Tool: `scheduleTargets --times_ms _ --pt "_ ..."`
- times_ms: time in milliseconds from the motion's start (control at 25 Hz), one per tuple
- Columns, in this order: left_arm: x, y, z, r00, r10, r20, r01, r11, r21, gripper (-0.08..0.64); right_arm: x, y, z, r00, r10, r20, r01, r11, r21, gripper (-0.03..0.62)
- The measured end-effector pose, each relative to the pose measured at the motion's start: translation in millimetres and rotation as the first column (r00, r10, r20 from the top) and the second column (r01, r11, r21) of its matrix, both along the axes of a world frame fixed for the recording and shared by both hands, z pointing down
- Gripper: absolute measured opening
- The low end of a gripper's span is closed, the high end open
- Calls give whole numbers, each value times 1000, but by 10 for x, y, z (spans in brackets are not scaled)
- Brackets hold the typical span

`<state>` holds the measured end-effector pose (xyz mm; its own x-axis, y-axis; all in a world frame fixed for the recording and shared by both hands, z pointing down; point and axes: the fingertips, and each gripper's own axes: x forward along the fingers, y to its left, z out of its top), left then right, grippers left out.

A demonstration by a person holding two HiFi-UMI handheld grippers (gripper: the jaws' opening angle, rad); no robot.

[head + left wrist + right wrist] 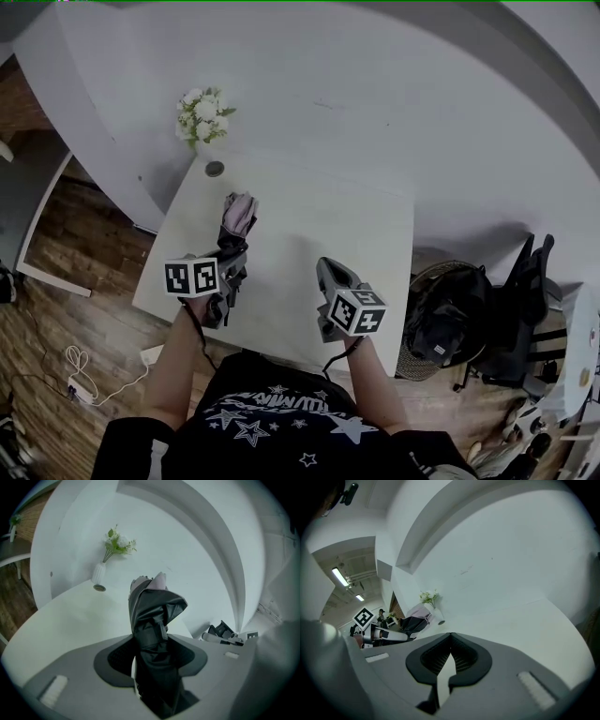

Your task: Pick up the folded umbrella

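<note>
The folded umbrella is black with a pale pink end, and it is lifted at an angle above the left part of the white table. My left gripper is shut on the umbrella's black lower part. In the left gripper view the umbrella rises out between the jaws of that gripper, strap side facing me. My right gripper hovers over the table's near edge with its jaws shut and nothing in them. In the right gripper view the umbrella shows at the left.
A white vase of flowers and a small round disc stand at the table's far left corner, against the curved white wall. A basket with a black bag and dark stands sit right of the table. Cables lie on the wooden floor.
</note>
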<state>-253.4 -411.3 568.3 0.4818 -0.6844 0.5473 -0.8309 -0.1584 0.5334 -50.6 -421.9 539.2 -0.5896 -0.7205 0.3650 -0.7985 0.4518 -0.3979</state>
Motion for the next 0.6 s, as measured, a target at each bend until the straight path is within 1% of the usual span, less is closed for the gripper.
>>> scheduleTargets --times_ms 280,520,600 --pt "174 397 -108 998 -61 10 60 998 35 210 91 236 -112 996 -88 7 87 995 38 15" --pt "335 788 -253 994 -103 40 99 991 86 210 274 525 -146 991 -136 2 136 989 55 15" --pt "384 909 -284 991 -119 63 112 988 104 210 334 605 -147 989 -149 5 148 987 59 15"
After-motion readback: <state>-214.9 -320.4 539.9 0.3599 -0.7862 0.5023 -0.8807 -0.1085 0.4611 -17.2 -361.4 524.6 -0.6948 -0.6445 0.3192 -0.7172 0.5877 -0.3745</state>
